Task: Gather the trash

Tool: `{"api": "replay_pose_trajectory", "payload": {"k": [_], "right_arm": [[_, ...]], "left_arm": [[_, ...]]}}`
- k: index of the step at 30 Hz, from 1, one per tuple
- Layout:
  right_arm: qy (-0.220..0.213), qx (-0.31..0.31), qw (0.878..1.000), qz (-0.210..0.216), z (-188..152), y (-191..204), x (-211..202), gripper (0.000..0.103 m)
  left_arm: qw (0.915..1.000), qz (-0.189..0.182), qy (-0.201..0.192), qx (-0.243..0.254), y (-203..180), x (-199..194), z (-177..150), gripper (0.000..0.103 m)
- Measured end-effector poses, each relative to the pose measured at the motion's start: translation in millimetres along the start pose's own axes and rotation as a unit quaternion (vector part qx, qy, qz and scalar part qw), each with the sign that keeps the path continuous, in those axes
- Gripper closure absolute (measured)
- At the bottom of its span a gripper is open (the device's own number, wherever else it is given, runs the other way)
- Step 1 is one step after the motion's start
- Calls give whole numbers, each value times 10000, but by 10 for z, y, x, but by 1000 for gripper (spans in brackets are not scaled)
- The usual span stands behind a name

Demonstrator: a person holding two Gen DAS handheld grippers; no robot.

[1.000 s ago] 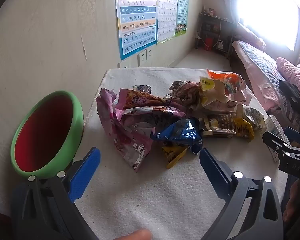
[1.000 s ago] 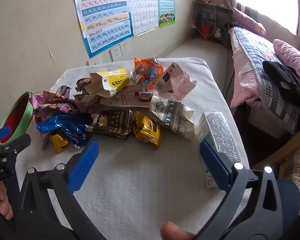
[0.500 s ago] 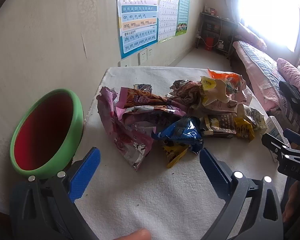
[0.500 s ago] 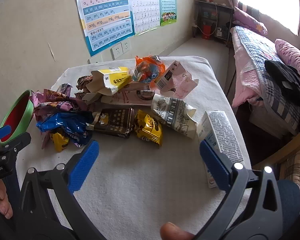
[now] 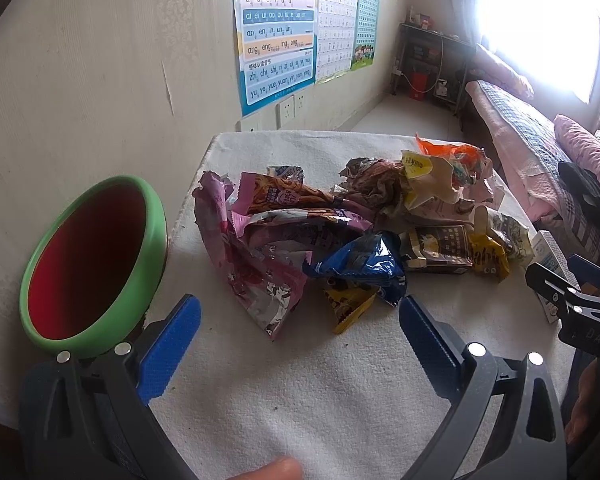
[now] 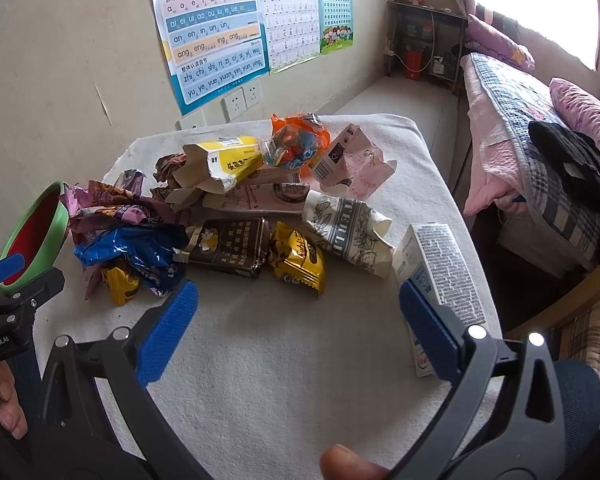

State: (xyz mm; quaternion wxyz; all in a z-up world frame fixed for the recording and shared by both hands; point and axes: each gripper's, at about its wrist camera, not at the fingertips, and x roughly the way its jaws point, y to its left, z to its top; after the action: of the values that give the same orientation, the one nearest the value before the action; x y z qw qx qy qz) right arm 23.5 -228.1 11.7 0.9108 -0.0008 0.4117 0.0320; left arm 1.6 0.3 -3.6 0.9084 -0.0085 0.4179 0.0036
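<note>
A heap of crumpled trash lies on a white cloth-covered table [image 5: 284, 392]: a pink wrapper [image 5: 256, 276], a blue wrapper [image 5: 360, 262], a yellow packet [image 6: 298, 258], a brown pack [image 6: 230, 250] and flattened cartons [image 6: 346, 230]. A white box [image 6: 440, 268] lies at the table's right side, beside my right fingers. A green bin with a red inside [image 5: 96, 260] stands at the table's left edge. My left gripper [image 5: 300, 320] is open, just short of the pink and blue wrappers. My right gripper [image 6: 298, 306] is open, just short of the yellow packet.
A wall with alphabet posters [image 6: 212, 28] and sockets [image 6: 242, 100] runs behind the table. A bed with a plaid quilt [image 6: 540, 136] stands to the right, past a narrow gap. A wooden chair back [image 6: 580, 308] shows at the table's right corner.
Both grippers have crept slightly forward towards the heap; the trash sits a little lower and nearer in each view. Nothing was grasped or moved.
</note>
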Motion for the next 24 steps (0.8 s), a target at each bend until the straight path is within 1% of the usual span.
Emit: {"api": "replay_pose_trajectory", "payload": {"k": [24], "right_arm": [[-7,-43,10000,-10,-2,11,-8,4]], "left_arm": [[10000,4,38,2,-4,19,-7,8]]}}
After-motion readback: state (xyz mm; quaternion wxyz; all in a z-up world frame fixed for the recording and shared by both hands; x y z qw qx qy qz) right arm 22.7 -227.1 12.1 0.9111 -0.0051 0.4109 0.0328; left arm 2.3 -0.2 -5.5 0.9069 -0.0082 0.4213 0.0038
